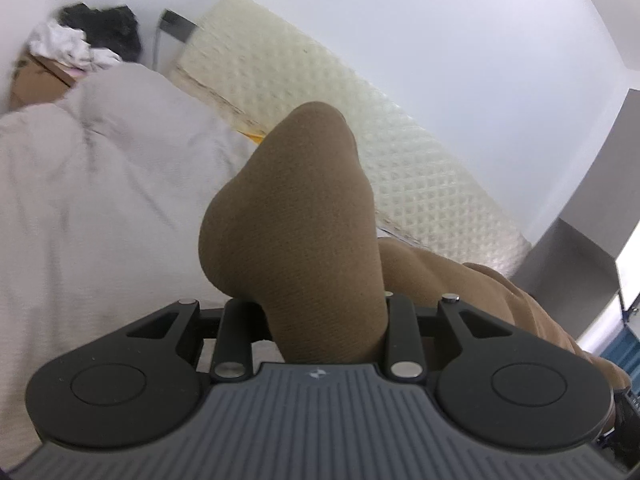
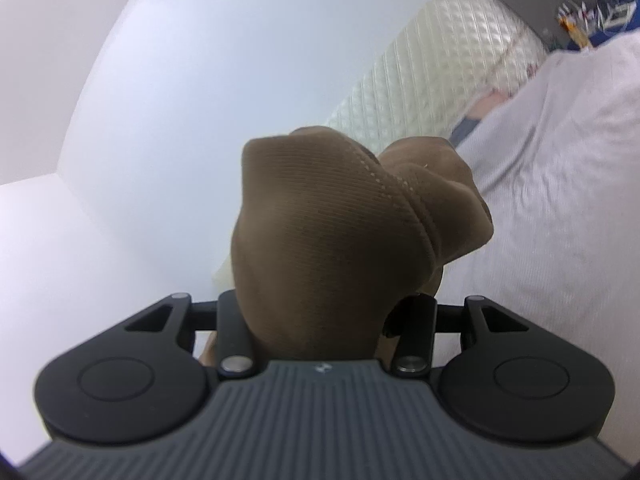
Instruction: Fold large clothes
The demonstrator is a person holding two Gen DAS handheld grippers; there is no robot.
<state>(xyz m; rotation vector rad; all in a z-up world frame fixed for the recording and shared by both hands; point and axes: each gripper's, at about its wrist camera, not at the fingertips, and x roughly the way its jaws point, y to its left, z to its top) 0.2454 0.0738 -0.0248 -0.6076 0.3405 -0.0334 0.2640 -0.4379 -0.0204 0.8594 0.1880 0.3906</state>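
Brown garment (image 1: 296,216) bunched between each hand-held gripper's fingers.

The garment (image 1: 296,216) is tan-brown with a fine ribbed knit; in the right wrist view (image 2: 332,240) a line of pale stitching runs along its seam. The sheet (image 1: 100,200) spread under it is pale grey-beige. The mattress (image 1: 360,128) leaning at the far wall is cream with a quilted diamond pattern. The wall (image 1: 440,20) is plain white. Far left, a brown cardboard box (image 1: 36,80) holds black and white clothes (image 1: 92,36). Each hand-held gripper (image 1: 320,320) (image 2: 326,320) is black with a grey ribbed body.
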